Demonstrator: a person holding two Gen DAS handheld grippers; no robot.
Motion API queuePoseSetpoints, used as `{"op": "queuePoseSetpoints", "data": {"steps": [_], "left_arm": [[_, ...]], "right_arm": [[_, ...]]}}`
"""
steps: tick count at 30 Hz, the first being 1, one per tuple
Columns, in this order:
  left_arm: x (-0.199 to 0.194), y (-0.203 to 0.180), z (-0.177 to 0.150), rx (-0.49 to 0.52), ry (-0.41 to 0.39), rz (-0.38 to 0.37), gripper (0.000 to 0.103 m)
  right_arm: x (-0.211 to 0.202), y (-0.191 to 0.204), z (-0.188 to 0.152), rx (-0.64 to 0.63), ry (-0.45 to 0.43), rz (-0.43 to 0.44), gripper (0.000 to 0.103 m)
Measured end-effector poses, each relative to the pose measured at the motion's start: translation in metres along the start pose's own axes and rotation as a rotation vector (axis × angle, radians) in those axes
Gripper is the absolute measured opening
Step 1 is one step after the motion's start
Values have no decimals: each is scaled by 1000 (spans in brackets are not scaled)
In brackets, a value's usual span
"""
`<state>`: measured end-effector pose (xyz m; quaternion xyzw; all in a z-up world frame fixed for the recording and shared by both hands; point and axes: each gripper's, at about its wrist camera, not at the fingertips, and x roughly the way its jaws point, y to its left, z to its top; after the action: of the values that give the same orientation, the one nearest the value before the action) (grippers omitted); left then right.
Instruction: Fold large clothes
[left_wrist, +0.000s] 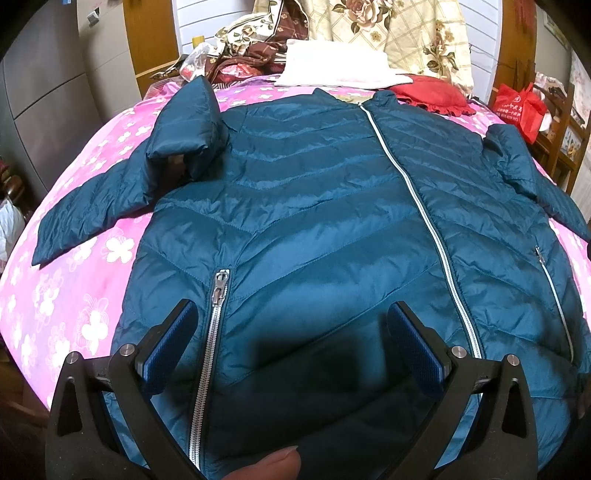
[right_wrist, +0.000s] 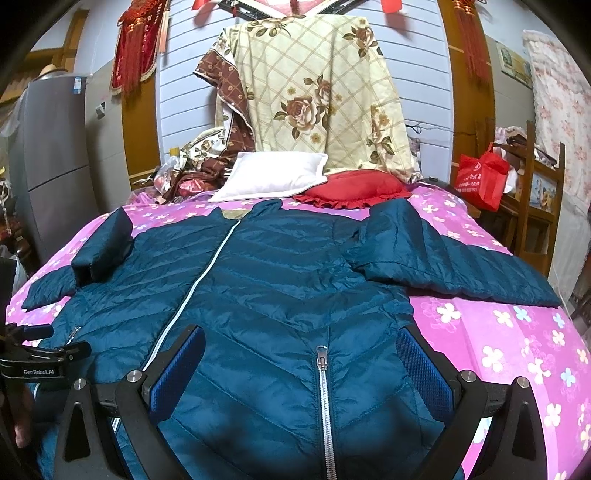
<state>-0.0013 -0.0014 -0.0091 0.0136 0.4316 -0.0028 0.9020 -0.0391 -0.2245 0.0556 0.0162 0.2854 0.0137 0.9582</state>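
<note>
A teal quilted puffer jacket (left_wrist: 314, 206) (right_wrist: 280, 273) lies front-up and zipped on the pink flowered bed, collar toward the pillows. Its left sleeve (left_wrist: 110, 199) is bent, with part of it standing up near the shoulder; the right sleeve (right_wrist: 454, 258) stretches out to the side. My left gripper (left_wrist: 291, 314) hovers open over the hem near the left pocket zipper (left_wrist: 218, 291). My right gripper (right_wrist: 303, 339) is open too, above the right pocket zipper (right_wrist: 321, 365), with nothing between its fingers. The left gripper's body (right_wrist: 40, 354) shows at the right view's left edge.
The pink bedspread (right_wrist: 498, 350) is bare to the jacket's right and left. A white pillow (right_wrist: 273, 177), a red cushion (right_wrist: 354, 192) and a floral quilt (right_wrist: 317, 96) sit at the headboard. A red bag (right_wrist: 480, 177) rests on wooden furniture at the right; a thumb (left_wrist: 273, 465) shows at the bottom.
</note>
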Motion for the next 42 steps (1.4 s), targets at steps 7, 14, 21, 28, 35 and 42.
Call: {"op": "queuePoseSetpoints", "data": {"steps": [7,14,21,28,35,42], "left_arm": [[1,1,-1,0,0,1,103],[1,2,-1,1,3,2,103],[2,2,-2,2,4,4,103],[2,2,-2,3,5,3,103],[3,2,-2,3,5,4,103],[4,2,-3,4,6,6,103]], "right_arm": [[-1,-2,0,6,-2,-1,103],[-1,-4,0,11,0,-2,103],[-1,-4,0,10,0,-2,103],[-1,-4,0,9,-1,-2,103],[-1,-5,0,9,0,0,103],[-1,-5,0,9,-1,-1,103]]}}
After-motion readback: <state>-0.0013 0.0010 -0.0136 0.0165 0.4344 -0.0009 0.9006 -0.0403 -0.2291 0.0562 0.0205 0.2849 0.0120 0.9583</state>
